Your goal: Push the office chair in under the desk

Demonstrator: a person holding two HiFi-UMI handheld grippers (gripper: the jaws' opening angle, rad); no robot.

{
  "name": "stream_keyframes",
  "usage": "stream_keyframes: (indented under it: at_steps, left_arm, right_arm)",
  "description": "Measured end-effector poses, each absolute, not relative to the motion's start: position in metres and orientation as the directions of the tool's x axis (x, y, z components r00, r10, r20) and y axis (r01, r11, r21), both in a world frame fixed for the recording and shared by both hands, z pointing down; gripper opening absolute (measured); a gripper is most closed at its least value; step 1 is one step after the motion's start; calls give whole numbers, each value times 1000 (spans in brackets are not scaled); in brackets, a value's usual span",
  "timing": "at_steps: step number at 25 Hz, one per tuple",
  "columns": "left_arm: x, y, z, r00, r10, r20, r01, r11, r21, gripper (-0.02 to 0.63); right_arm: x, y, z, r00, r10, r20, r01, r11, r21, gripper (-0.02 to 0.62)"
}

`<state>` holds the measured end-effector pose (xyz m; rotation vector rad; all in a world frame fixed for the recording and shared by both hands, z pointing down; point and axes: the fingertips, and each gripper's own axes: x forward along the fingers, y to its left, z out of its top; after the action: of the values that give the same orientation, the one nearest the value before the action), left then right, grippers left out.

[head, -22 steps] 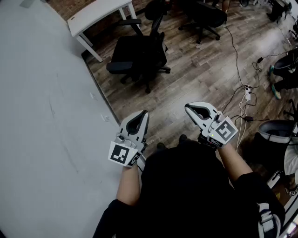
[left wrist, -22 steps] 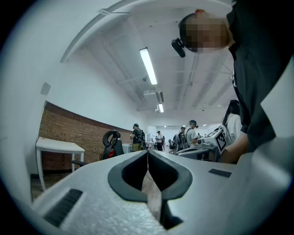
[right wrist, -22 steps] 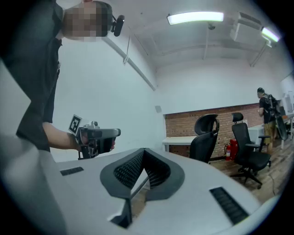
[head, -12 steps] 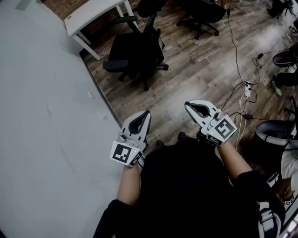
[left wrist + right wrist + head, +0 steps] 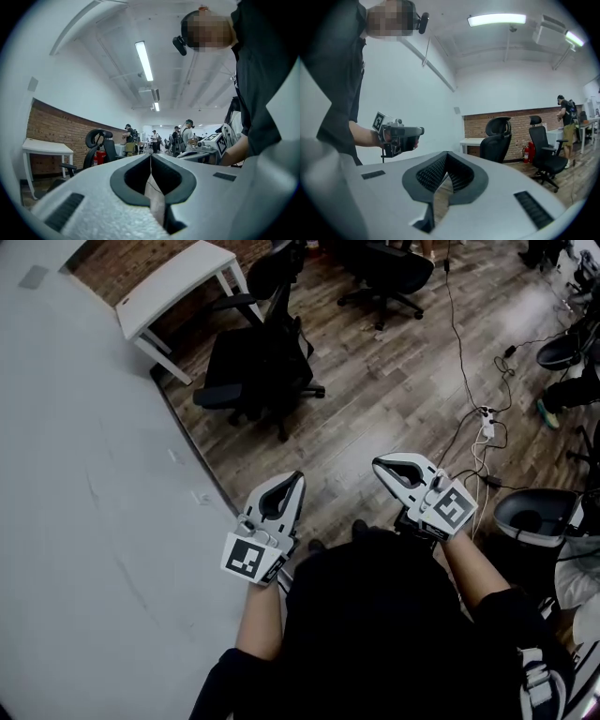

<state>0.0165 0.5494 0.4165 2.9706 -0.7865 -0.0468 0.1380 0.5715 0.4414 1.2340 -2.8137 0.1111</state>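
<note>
Two chairs (image 5: pixel 258 367) (image 5: pixel 384 268) and one worktop (image 5: pixel 173 282) are counted in the head view. Two hand-held grippers (image 5: pixel 294 480) (image 5: pixel 382 463) are seen there, and one bin (image 5: pixel 539 502) is counted.

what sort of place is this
Most likely a shared office or lab room: a black office chair beside a white desk by a brick wall, with cables across the wood floor.

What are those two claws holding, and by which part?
Nothing. The left gripper and right gripper are both shut and empty; the office chair stands apart from them, by the desk.
</note>
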Motion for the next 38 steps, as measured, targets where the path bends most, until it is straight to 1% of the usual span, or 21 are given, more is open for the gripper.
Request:
stream_keyframes:
  at_steps: [3, 5, 8, 12, 16, 22, 26, 31, 36, 38]
  left_arm:
    - [38, 548, 417, 881, -472, -2, -471, -879, 72, 17]
    - [51, 548, 420, 888, -461, 11, -460, -885, 69, 17]
    - [69, 547, 421, 897, -441, 29, -442, -895, 56, 17]
    - [78, 551, 425, 907, -416, 67, -418, -907, 38, 17]
    - [81, 533, 433, 902, -422, 85, -428, -902, 57, 17]
    - [80, 488, 460, 901, -413, 130, -427, -898, 104, 17]
    - [75, 432, 470, 896, -430, 112, -442, -889, 123, 17]
    - [61, 349, 470, 897, -437, 69, -443, -888, 123, 17]
    - [44, 277, 441, 892, -451, 6, -448, -885, 125, 17]
    - [42, 259, 430, 894, -448, 0, -445, -887, 122, 17]
  right_arm:
    - [167, 575, 451, -639, -758, 131, -768, 639, -47, 6]
    - [182, 578, 456, -621, -772, 136, -784, 618, -67, 6]
    - [198, 575, 459, -603, -792, 92, -797, 594, -110, 6]
    - [202, 574, 461, -598, -798, 75, -798, 584, -151, 6]
    - [216, 555, 467, -585, -809, 51, -804, 572, -162, 6]
    - [218, 510, 491, -573, -811, 119, -817, 554, -158, 6]
    - [215, 461, 490, -580, -806, 117, -812, 561, -164, 6]
    - [213, 382, 499, -573, -798, 187, -820, 551, -157, 6]
    - [203, 308, 477, -594, -782, 192, -804, 585, -105, 6]
    - [203, 286, 466, -603, -775, 189, -797, 597, -91, 6]
